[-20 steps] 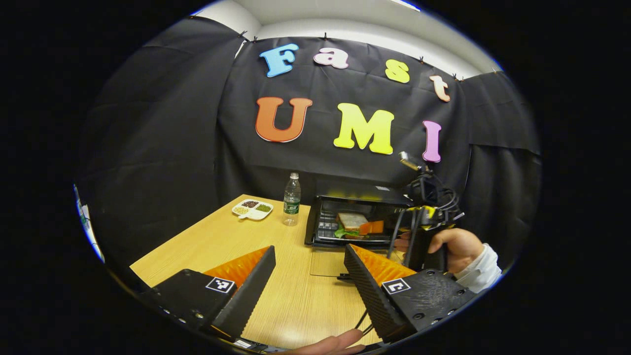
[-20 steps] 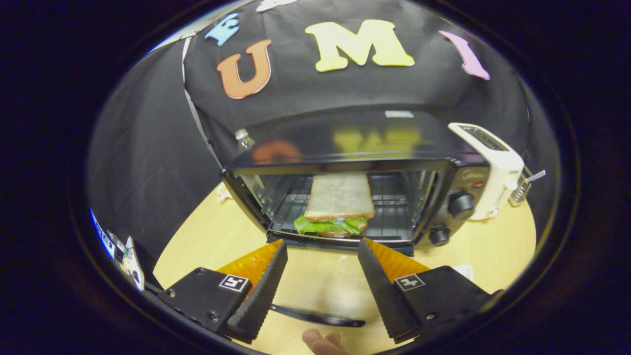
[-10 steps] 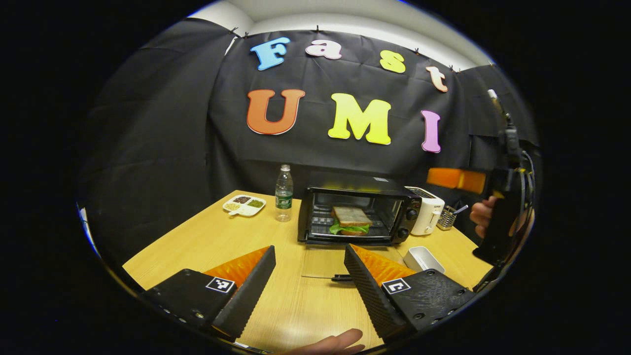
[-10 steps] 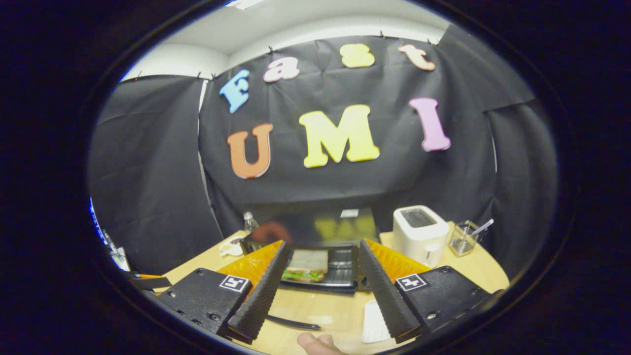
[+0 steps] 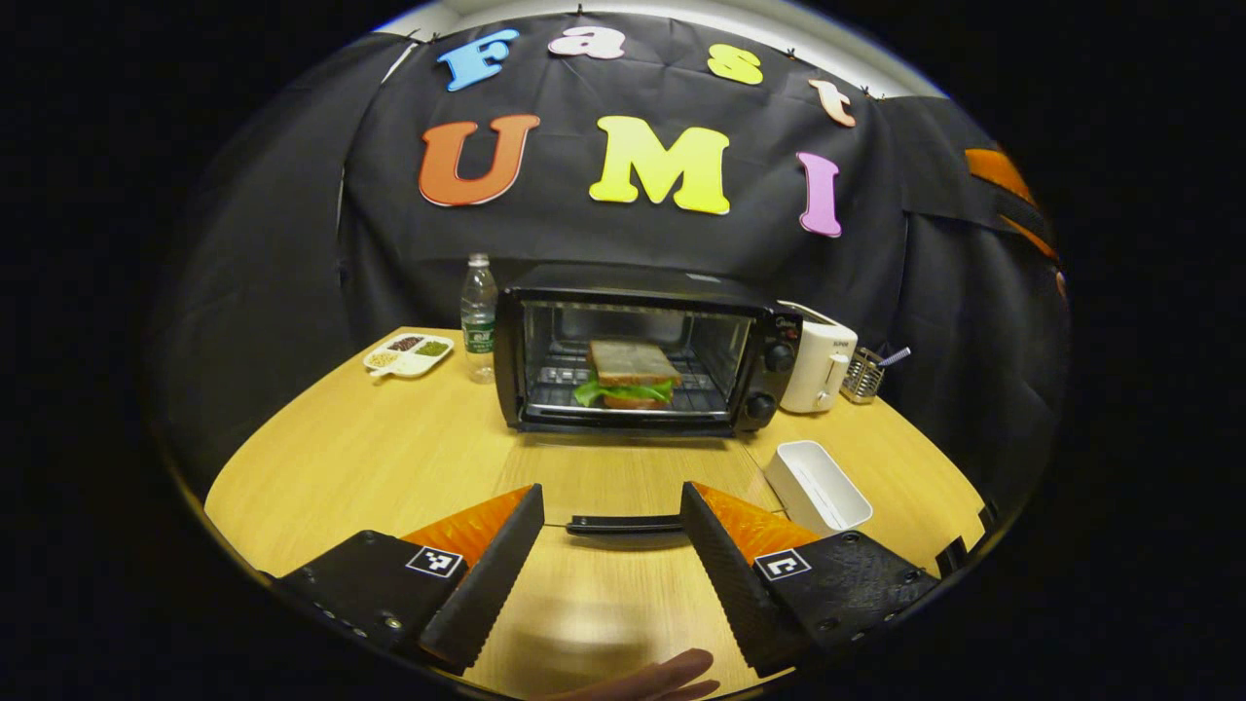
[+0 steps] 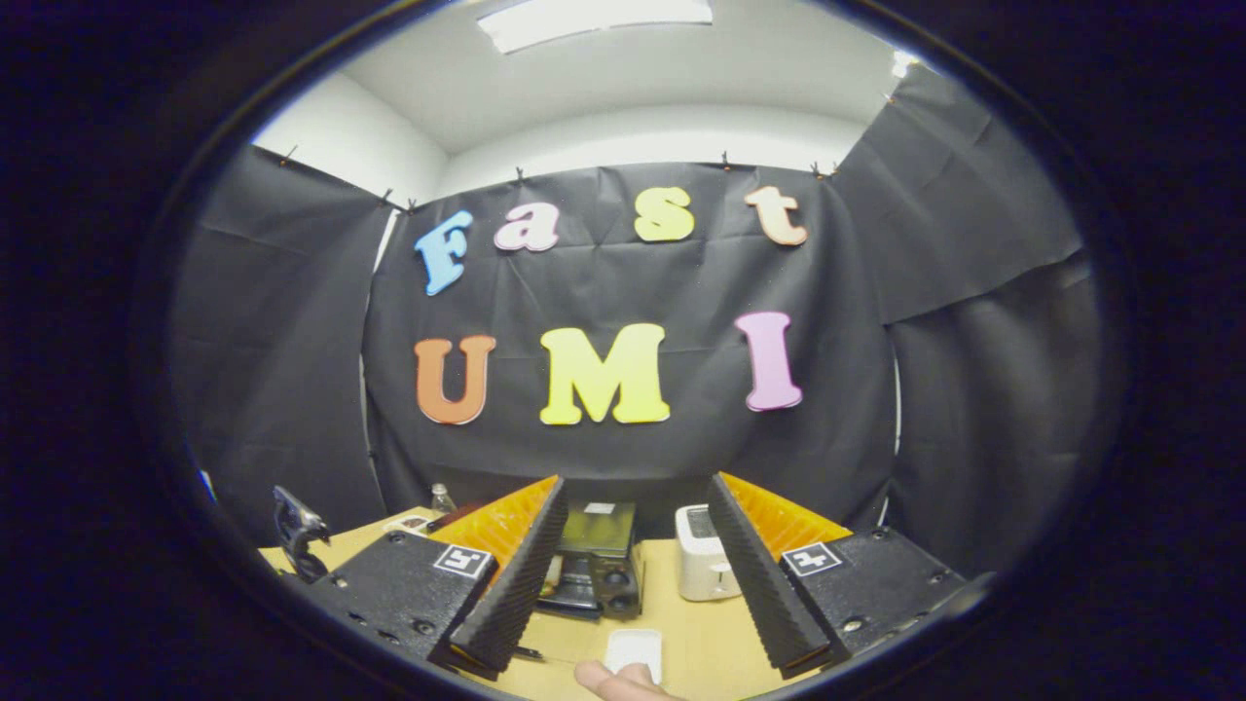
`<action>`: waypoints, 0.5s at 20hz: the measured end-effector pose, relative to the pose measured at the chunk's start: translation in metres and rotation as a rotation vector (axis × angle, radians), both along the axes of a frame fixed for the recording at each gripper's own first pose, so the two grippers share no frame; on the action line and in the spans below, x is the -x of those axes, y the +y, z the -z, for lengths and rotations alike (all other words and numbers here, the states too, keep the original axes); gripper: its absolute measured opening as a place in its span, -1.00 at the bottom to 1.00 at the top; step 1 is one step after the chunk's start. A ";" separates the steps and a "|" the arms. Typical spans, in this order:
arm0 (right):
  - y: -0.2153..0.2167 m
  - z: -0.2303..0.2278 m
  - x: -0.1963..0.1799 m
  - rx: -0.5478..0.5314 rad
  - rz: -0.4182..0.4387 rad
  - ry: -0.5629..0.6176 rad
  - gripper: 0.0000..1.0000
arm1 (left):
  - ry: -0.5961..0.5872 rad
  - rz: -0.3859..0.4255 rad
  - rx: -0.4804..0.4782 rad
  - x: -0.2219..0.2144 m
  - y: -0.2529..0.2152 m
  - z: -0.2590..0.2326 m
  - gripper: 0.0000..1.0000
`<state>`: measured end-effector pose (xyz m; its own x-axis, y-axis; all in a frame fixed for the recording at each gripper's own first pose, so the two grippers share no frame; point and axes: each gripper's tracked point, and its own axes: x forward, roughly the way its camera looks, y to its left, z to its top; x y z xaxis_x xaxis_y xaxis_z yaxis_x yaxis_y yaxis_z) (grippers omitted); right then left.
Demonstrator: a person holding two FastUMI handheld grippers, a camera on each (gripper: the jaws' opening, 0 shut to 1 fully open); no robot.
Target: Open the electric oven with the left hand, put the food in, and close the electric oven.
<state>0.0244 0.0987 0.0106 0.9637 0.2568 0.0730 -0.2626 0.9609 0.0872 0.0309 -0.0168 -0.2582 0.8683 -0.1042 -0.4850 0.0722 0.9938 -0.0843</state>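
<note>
Status, near to far.

Left gripper [image 5: 611,574], bottom centre of the left gripper view: jaws spread wide, nothing between them, hovering over bare table [image 5: 389,458]. Just beyond its fingertips, mid-lower frame, sits the door handle [image 5: 625,524] of the dropped-down glass door [image 5: 633,477], which lies flat toward the camera. Not touching it.

White empty tray [image 5: 818,484], lower right, beside the door.

Electric oven [image 5: 638,349], frame centre: cavity open, sandwich [image 5: 628,374] sitting on the rack inside, lettuce edge facing out. So open = done, food in = done. Close = not done.

Past the oven: water bottle [image 5: 477,317] and snack dish [image 5: 409,354] to its left, toaster [image 5: 818,365] and utensil holder [image 5: 862,376] to its right.

Right gripper [image 6: 633,570], bottom of the right gripper view: jaws apart, empty, held high and pointing mostly at the back wall, well clear of the oven [image 6: 594,560] seen small between its fingers.

Remaining, my read: left gripper gets under or onto the handle and swings the door up until shut. Risk: thin handle near table level, easy to slip off.
</note>
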 end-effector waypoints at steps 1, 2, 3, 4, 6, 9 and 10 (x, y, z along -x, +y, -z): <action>-0.008 -0.002 0.004 -0.013 0.008 -0.002 0.87 | 0.023 0.010 0.002 -0.001 -0.009 0.009 0.86; -0.020 -0.004 0.006 -0.024 0.024 -0.002 0.87 | 0.047 0.023 0.004 -0.002 -0.019 0.017 0.86; -0.031 -0.003 0.008 -0.025 0.038 -0.006 0.87 | 0.070 0.032 0.000 -0.002 -0.026 0.025 0.86; -0.040 -0.002 0.008 -0.020 0.057 -0.009 0.87 | 0.092 0.035 -0.010 -0.001 -0.031 0.031 0.86; -0.056 0.004 0.007 -0.021 0.098 0.002 0.87 | 0.121 0.040 -0.027 -0.001 -0.038 0.041 0.87; -0.063 0.001 0.006 -0.038 0.093 -0.023 0.87 | 0.154 0.047 -0.027 0.000 -0.049 0.054 0.87; -0.067 0.005 0.002 -0.030 0.102 -0.027 0.87 | 0.169 0.049 -0.027 0.000 -0.051 0.058 0.86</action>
